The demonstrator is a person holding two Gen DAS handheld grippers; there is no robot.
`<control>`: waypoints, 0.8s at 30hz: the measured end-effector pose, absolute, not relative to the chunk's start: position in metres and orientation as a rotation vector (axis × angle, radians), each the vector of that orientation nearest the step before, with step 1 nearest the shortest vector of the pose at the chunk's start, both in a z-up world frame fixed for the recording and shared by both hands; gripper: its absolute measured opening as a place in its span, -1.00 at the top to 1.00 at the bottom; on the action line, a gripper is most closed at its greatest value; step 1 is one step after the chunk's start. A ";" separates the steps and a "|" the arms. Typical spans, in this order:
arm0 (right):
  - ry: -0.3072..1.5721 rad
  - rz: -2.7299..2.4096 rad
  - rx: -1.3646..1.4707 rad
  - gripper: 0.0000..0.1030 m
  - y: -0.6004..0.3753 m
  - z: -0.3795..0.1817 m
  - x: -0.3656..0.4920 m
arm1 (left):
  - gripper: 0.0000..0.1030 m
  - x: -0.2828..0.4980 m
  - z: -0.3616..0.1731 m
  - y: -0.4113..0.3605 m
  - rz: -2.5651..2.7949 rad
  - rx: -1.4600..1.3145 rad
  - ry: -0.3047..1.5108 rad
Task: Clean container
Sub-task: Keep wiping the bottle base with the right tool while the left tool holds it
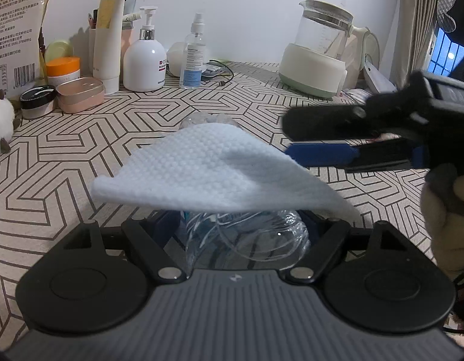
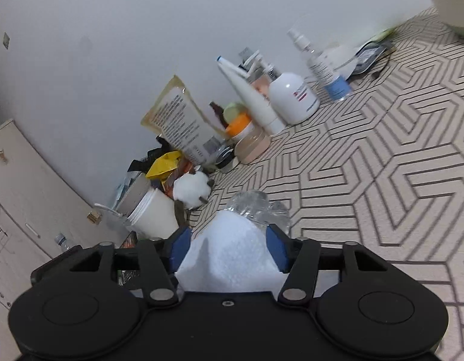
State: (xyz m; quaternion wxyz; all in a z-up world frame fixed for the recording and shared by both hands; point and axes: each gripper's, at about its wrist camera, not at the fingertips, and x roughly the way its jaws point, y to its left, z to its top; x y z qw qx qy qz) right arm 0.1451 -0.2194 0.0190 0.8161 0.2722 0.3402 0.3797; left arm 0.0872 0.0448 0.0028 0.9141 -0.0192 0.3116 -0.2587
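Clear crinkled plastic bottle (image 1: 247, 234) clamped in left hand-held gripper (image 1: 244, 225), long axis running away from cam, far end over patterned surface (image 1: 81, 138). White textured cloth (image 1: 207, 168) draped on top. Right hand-held gripper (image 2: 228, 245) w/ jaws apart around cloth & bottle, pads not visibly pressing.

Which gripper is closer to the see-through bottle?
Left. The see-through bottle sits between the fingers of the left gripper, under the white cloth. The right gripper is off to the side, by the cloth's edge.
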 end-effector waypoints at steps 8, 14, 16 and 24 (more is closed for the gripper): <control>0.816 0.846 0.566 -0.31 -0.204 0.003 0.137 | -0.58 0.086 0.003 0.045 -0.548 -0.033 0.643; 0.803 0.837 0.605 -0.31 -0.200 -0.001 0.138 | -0.58 0.087 0.002 0.048 -0.556 -0.055 0.642; 0.793 0.842 0.593 -0.19 -0.196 0.001 0.139 | -0.58 0.087 0.002 0.047 -0.554 -0.052 0.642; 0.724 0.871 0.507 0.20 -0.195 0.017 0.130 | -0.51 0.086 0.002 0.050 -0.542 -0.063 0.638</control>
